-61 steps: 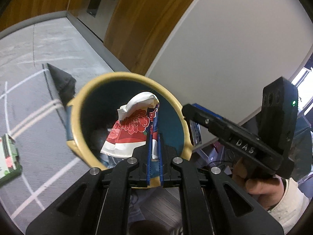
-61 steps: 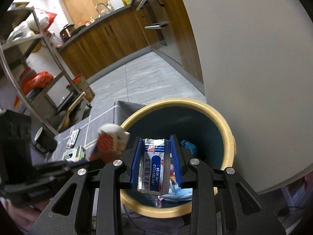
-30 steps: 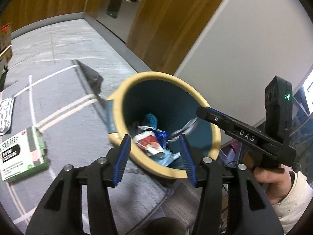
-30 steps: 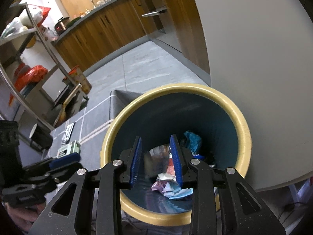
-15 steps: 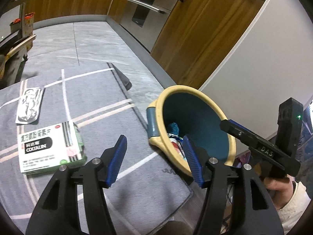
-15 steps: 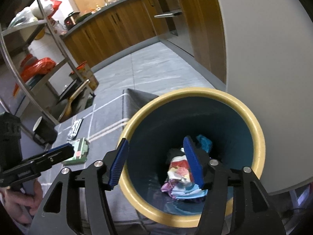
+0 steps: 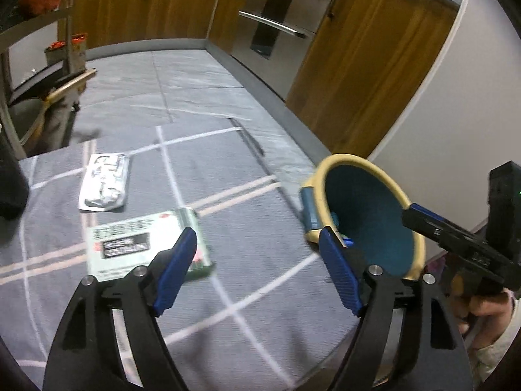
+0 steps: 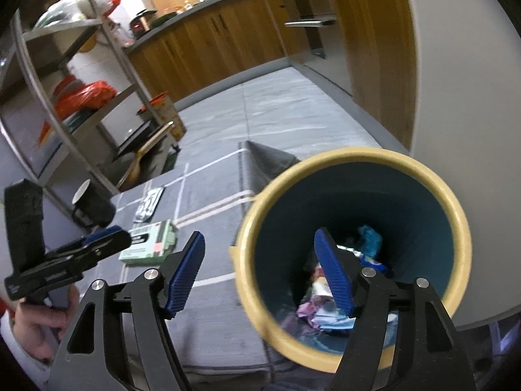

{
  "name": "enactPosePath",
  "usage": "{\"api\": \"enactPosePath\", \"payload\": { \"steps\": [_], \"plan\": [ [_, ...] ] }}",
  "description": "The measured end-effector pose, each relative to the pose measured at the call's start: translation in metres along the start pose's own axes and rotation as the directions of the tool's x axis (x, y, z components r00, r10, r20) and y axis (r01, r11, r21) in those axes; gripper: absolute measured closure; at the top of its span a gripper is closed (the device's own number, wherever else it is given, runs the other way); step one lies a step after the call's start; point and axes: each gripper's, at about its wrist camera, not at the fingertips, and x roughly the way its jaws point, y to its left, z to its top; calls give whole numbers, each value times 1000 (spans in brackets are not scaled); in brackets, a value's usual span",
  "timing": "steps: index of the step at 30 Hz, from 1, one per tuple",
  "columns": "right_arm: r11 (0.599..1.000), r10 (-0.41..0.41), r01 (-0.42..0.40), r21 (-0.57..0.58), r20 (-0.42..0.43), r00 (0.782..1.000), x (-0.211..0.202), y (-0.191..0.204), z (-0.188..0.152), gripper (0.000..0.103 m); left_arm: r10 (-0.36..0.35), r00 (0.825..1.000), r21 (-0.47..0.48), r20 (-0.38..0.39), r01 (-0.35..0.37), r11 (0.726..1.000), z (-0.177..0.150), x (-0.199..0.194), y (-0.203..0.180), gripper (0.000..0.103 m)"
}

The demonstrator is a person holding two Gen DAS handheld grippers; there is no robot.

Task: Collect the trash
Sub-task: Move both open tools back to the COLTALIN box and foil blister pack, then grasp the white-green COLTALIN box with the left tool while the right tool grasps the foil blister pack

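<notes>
Left gripper (image 7: 257,251) jaws opening, empty, above green box (image 7: 143,244), right gripper (image 8: 260,262) jaws opening, empty, over trash bin (image 8: 433,176)

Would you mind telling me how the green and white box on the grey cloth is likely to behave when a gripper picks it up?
The box looks like thin printed card, so it is probably light and may dent under a hard squeeze. It lies flat on the cloth, so it should not roll or tip, though getting a finger under its low edge could be awkward. On soft cloth, it may slide when nudged.
</notes>
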Motion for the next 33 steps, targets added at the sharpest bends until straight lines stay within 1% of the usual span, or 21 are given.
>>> {"api": "enactPosePath", "payload": {
  "steps": [3,6,8,12,14,15,17,21,25,26,29,33],
  "plan": [
    [999,25,-26,-23,-17,1000,4,12,1,29,36,999,0,-1,-36,999,2,0,18,22],
    [998,49,-50,-47,-38,998,11,26,1,29,65,998,-18,-9,-65,998,5,5,44,22],
    [996,60,-62,-61,-48,997,14,35,0,29,75,997,-47,-12,-75,996,8,8,64,22],
    [992,84,-90,-87,-64,994,24,54,2,29,34,999,-117,-16,-36,992,15,18,98,22],
    [990,93,-100,-98,-73,993,29,60,2,29,12,1000,-129,-25,-15,992,17,25,107,22],
    [990,95,-102,-100,-78,992,32,62,3,29,-12,999,-138,-30,7,990,18,29,111,22],
    [989,99,-108,-97,-89,991,38,65,3,29,-44,998,-145,-40,38,989,17,35,116,22],
    [988,110,-121,-95,-111,988,49,70,2,29,-77,994,-137,-78,66,988,18,53,120,22],
    [987,113,-125,-102,-120,986,55,71,3,29,-81,989,-138,-127,63,988,14,67,126,22],
    [987,112,-124,-99,-120,986,56,71,4,29,-89,985,-139,-150,68,988,12,70,127,22],
    [989,115,-124,-79,-114,987,60,67,7,29,-105,975,-125,-194,81,989,6,70,125,22],
    [989,129,-136,-56,-110,985,65,64,11,29,-123,967,-80,-224,108,991,-3,64,114,22]
  ]
}}
